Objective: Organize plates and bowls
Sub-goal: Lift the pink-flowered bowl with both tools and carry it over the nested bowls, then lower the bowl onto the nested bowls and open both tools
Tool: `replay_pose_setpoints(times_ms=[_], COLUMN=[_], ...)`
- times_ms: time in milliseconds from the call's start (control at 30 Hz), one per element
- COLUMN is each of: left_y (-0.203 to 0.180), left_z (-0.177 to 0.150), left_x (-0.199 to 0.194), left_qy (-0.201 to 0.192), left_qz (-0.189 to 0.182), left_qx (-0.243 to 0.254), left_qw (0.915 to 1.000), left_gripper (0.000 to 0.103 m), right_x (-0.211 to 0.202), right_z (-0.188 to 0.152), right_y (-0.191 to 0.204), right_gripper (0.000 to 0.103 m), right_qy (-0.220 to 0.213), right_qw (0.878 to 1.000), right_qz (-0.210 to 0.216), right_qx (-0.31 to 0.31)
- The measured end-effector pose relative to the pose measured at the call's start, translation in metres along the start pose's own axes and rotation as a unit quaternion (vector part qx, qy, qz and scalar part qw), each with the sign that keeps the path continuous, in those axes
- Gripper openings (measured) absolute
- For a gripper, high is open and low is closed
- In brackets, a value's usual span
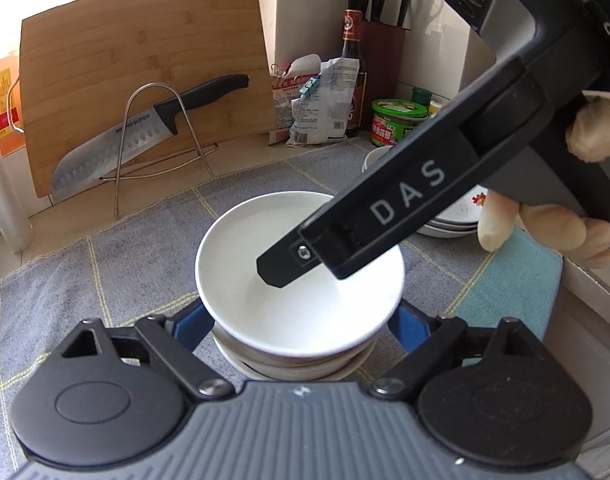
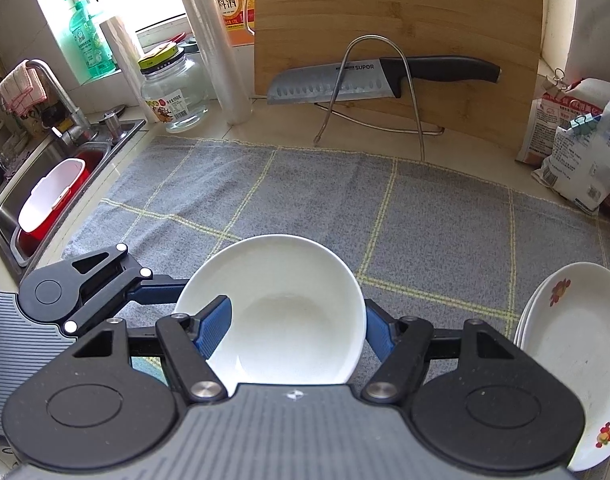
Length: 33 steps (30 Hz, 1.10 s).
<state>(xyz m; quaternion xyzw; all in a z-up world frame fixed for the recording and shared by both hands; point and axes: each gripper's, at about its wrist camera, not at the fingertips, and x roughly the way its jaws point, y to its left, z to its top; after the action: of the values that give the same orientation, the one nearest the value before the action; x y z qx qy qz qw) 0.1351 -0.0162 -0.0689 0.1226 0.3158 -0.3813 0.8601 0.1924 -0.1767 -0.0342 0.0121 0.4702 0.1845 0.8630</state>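
A white bowl (image 1: 297, 276) sits on top of a stack of bowls (image 1: 297, 364) on the grey checked cloth (image 1: 105, 264). My left gripper (image 1: 299, 326) is spread wide around the stack, its blue fingers (image 1: 193, 326) beside it. My right gripper (image 2: 293, 330) has one blue finger (image 2: 215, 326) inside the white bowl (image 2: 289, 304) and the other outside its right wall; it looks shut on the rim. In the left wrist view the right gripper's finger (image 1: 289, 264) reaches into the bowl. A stack of flowered plates (image 2: 573, 356) lies to the right.
A bamboo cutting board (image 1: 145, 80) and a knife (image 1: 145, 132) on a wire stand are at the back. Sauce bottle, bags and jar (image 1: 399, 122) stand at back right. A sink (image 2: 45, 192) with a red tub is at the left, with a glass jar (image 2: 173, 92) nearby.
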Motion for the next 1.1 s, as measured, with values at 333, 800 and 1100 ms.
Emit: replay_pose_setpoints(times_ms=[333,800,1100], left_y=[0.001,0.004,0.017], left_z=[-0.001,-0.005,-0.022], left_x=[0.000,-0.013,-0.026], left_qy=[0.002,-0.012,-0.007], left_qz=[0.001,0.009,-0.003], left_qx=[0.002,0.023,0.056], left_qw=[1.0000,0.9996,0.9984], left_gripper=[0.096,0.100,0.101], right_x=[0.004,0.000,-0.013], right_z=[-0.002,-0.011,-0.030], right_y=[-0.002,-0.005,-0.005], right_gripper=[0.075,0.100,0.103], right_qy=[0.001,-0.022,-0.047], right_qw=[1.000,1.000,0.998], right_qz=[0.004,-0.017,-0.030], right_qx=[0.007,0.013,-0.002])
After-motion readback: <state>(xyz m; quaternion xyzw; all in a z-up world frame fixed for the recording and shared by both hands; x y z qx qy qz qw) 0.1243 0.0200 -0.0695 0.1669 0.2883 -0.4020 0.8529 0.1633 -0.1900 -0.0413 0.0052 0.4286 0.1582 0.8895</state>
